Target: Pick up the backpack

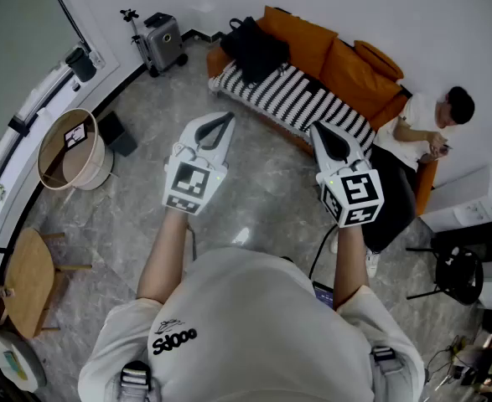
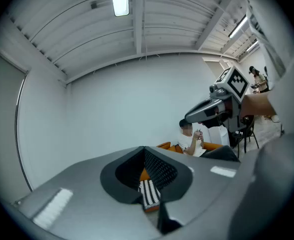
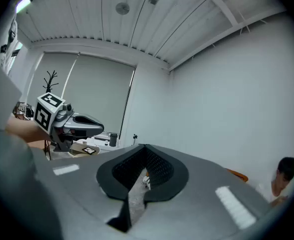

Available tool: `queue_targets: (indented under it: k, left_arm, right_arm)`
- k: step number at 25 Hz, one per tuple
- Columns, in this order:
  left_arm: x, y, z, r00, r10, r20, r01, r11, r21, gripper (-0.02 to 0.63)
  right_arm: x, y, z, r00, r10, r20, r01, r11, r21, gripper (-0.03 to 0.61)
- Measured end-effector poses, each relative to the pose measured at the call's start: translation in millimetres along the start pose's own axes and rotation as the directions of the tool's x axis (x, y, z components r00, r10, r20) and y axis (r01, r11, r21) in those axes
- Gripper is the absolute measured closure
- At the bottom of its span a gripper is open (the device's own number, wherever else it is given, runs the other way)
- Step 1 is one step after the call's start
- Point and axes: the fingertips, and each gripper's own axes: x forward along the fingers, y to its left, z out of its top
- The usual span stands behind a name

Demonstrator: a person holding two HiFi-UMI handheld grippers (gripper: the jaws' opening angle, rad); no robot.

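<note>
- Backpack pickup is judged not yet begun: nearest the body, the left hand-held gripper (image 1: pixel 220 124) and the right hand-held gripper (image 1: pixel 323 132) are held out side by side, roughly level, above the floor (image 1: pixel 254 199).
- Both pairs of jaws are seen clenched tip to tip in their own views; nothing is gripped or touched by either.
- Beyond a stretch of floor, an orange sofa (image 1: pixel 346 69) is set against the wall, with a striped blanket (image 1: pixel 300 99) spread over its seat; a person (image 1: pixel 422 124) is seated at its right end.
- The backpack (image 1: pixel 254 48), black and slumped, is found at the sofa's left end, partly on the blanket, well apart from both grippers.
- It is expected to be soft, floppy and moderately heavy; a top handle or shoulder strap is judged the best hold, though neither can be made out from here. The jaws would need opening first.
</note>
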Motion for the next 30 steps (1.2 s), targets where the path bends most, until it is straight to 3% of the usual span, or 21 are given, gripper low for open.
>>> queue_targets:
  k: [6, 13, 19, 25, 30]
  left_arm:
    - [11, -1, -3, 1.0, 0.001, -0.008, -0.001, 1.0, -0.004, 0.603]
    - [26, -13, -11, 0.999, 0.0, -0.038, 0.0, 1.0, -0.017, 0.603]
    - [41, -30, -17, 0.996, 0.028, -0.081, -0.028, 1.0, -0.003, 0.603]
    - [52, -49, -26, 0.992, 0.054, -0.117, -0.059, 0.998, -0.035, 0.603]
    - [58, -51, -35, 0.99, 0.059, -0.13, -0.067, 0.996, -0.058, 0.603]
  right_arm:
    - [6, -10, -6, 1.0, 0.002, -0.006, -0.002, 1.0, -0.002, 0.576]
    - [6, -28, -18, 1.0, 0.01, 0.017, -0.011, 0.997, 0.073, 0.575]
    - [3, -45, -37, 0.999, 0.031, 0.006, -0.031, 0.999, 0.035, 0.577]
    - [-1, -59, -57, 0.995, 0.096, -0.014, -0.095, 0.995, 0.035, 0.577]
    - [5, -67, -60, 0.995, 0.097, -0.011, -0.097, 0.995, 0.039, 0.577]
